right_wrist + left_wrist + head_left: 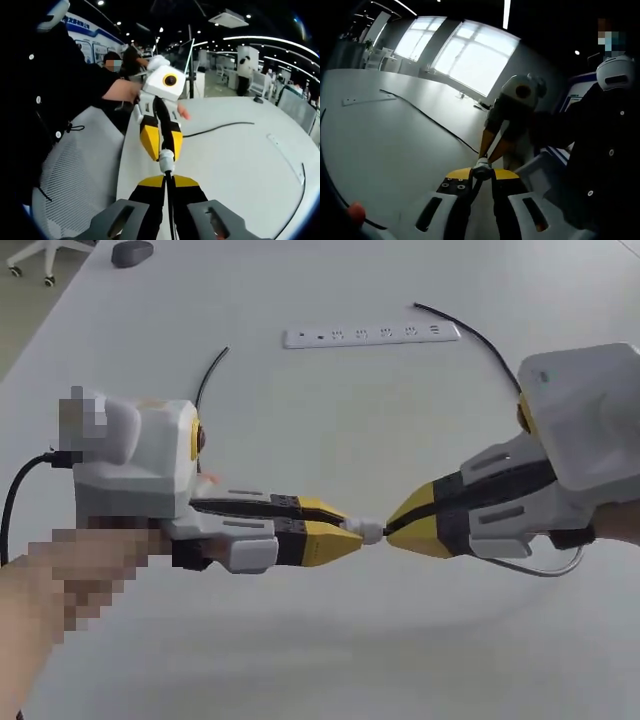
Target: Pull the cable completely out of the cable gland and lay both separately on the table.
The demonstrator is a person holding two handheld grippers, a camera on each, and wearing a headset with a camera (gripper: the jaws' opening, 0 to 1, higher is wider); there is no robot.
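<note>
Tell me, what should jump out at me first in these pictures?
Two yellow-tipped grippers meet tip to tip above the pale grey table: the left gripper pinches a small white plastic cable gland, the right gripper clamps its thin black cable. A long white power strip lies behind them.

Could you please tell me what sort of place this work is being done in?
Probably a large open-plan office or lab hall: a long white table with a power strip, big windows, and rows of ceiling lights.
</note>
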